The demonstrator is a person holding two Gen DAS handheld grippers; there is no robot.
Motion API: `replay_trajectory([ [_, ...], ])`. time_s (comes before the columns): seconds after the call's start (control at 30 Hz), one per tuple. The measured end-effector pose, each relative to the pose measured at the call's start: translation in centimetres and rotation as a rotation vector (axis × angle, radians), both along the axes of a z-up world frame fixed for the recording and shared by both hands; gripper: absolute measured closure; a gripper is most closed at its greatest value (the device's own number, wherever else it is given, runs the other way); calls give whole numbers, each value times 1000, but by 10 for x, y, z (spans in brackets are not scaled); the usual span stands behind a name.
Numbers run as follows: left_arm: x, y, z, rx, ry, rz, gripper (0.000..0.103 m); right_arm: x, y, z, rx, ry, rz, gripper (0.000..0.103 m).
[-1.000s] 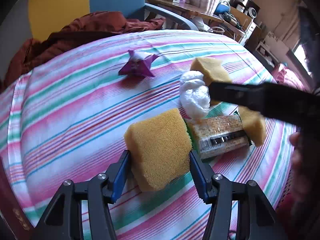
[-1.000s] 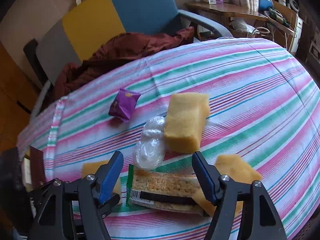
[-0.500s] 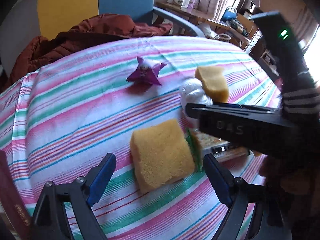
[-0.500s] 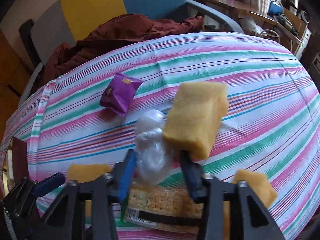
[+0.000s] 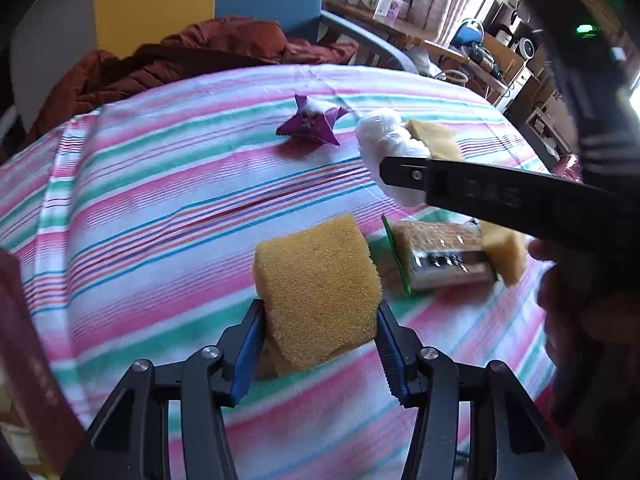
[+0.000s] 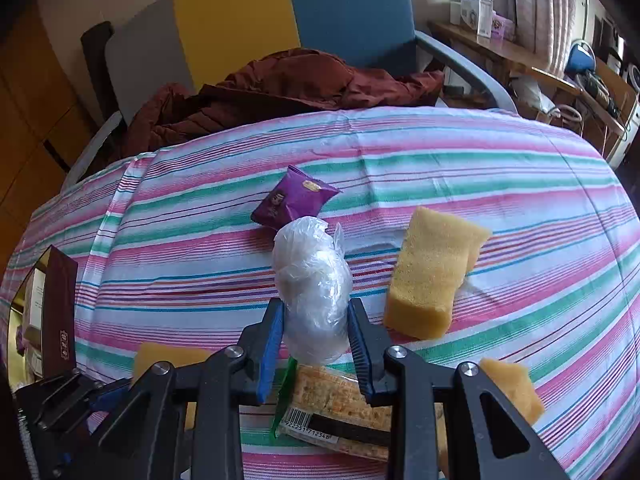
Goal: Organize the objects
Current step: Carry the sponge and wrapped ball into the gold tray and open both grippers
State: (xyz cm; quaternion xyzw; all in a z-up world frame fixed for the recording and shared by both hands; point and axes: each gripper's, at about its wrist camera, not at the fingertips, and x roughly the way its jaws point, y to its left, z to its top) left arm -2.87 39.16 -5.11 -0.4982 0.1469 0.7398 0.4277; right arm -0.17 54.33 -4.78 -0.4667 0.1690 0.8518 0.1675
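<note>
On the striped tablecloth (image 5: 160,208), my left gripper (image 5: 320,312) has its jaws closing on a yellow sponge (image 5: 316,280), with both blue pads against its sides. A white plastic bag bundle (image 6: 312,280) stands upright in my right gripper (image 6: 316,312), which is shut on it. Below that bundle lies a cracker packet (image 6: 336,408) with a barcode. A purple snack packet (image 6: 294,200) lies just beyond the bundle. A second sponge (image 6: 432,276) lies to the right, a third sponge (image 6: 512,388) at the near right.
A red-brown jacket (image 6: 280,84) is heaped on the blue and yellow chair (image 6: 348,8) behind the table. A dark brown box (image 6: 60,312) stands at the table's left edge. A cluttered desk (image 6: 500,48) fills the back right.
My left jaws opened wide, then closed back onto the sponge. My right jaws shut on the plastic bag bundle and carried it away from the second sponge.
</note>
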Motion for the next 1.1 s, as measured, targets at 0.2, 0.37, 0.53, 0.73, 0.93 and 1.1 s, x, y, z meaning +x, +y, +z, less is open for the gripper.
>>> replay_trajectory([
  [0.2, 11, -49, 30, 35, 43, 67, 49, 11, -19, 16, 64, 50, 42, 72],
  [0.37, 5, -99, 52, 67, 83, 141, 49, 16, -47, 27, 100, 82, 107, 72],
  [0.53, 3, -150, 71, 91, 138, 215, 49, 17, -81, 43, 86, 123, 181, 72],
  [0.73, -3, -217, 71, 101, 138, 342, 49, 18, -136, 64, 7, 203, 286, 72],
  [0.93, -10, -282, 65, 100, 128, 497, 49, 17, -208, 74, -59, 247, 431, 71],
  [1.1, -10, -320, 65, 116, 128, 567, 49, 13, -260, 67, -77, 219, 533, 71],
])
